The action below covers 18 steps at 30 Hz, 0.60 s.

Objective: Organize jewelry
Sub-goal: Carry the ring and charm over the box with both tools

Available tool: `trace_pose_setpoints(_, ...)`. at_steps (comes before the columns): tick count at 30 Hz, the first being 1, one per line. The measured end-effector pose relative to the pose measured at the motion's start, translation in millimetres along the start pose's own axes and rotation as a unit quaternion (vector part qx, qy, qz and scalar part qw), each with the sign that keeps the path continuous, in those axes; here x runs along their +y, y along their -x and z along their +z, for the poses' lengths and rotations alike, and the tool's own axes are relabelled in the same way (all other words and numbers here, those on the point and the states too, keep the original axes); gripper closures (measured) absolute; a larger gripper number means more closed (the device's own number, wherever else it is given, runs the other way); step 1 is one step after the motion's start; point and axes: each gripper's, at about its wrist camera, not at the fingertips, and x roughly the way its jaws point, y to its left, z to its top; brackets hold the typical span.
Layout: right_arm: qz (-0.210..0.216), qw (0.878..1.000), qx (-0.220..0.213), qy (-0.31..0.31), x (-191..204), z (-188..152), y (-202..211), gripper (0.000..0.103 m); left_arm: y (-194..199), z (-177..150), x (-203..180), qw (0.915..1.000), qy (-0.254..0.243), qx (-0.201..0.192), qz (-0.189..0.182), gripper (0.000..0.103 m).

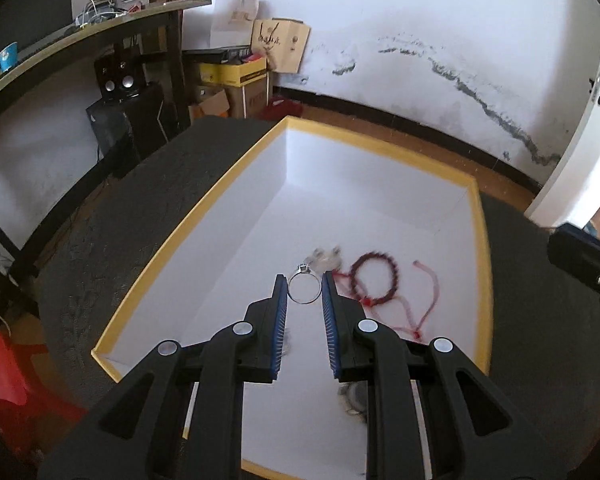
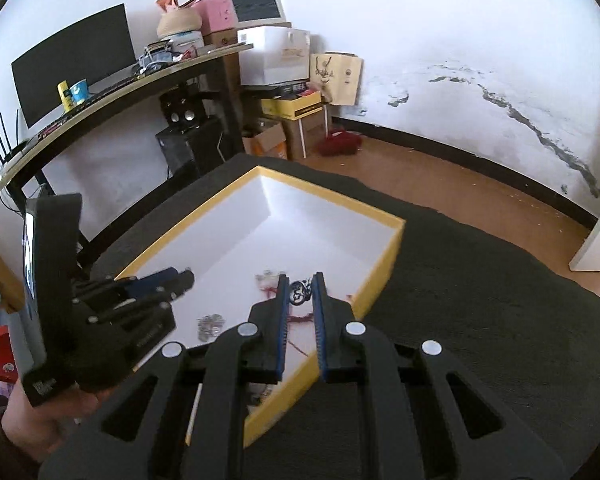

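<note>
My left gripper (image 1: 304, 285) is shut on a silver ring with a small stone (image 1: 304, 289), held above the white inside of a yellow-rimmed box (image 1: 204, 216). On the box floor lie a dark red bead bracelet (image 1: 376, 280), a red cord (image 1: 428, 300) and a pale clear piece (image 1: 324, 258). My right gripper (image 2: 300, 287) is shut on a small dark and silver jewel (image 2: 299, 292) over the same yellow-rimmed box (image 2: 388, 264). In the right wrist view the left gripper (image 2: 156, 286) hangs over the box's left side, and a small silvery chain piece (image 2: 210, 326) lies on the box floor.
The box sits on a dark grey mat (image 2: 480, 300) (image 1: 148, 208). Behind it stand a desk with a monitor (image 2: 72, 64), speakers, cardboard boxes (image 2: 284, 136) and a white wall. A person's hand (image 2: 40, 412) holds the left tool. A red stool (image 1: 8, 376) stands at the lower left.
</note>
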Motion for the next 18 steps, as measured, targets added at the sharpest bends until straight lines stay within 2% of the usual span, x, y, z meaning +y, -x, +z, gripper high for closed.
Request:
trace_pose_setpoints(3, 0.000, 1.000, 0.012, 0.003, 9, -7, -14, 0.091, -7, -2, 9, 0.9999, 0.006, 0.011, -0.004, 0.085)
trace_pose_setpoints(8, -0.002, 1.000, 0.028, 0.006, 23, -12, -36, 0.091, -18, -7, 7, 0.9998, -0.012, 0.015, 0.009, 0.085)
trace_pose_setpoints(18, 0.000, 1.000, 0.025, 0.006, 24, -11, -38, 0.091, -31, -12, 14, 0.9992, -0.012, 0.031, 0.023, 0.085)
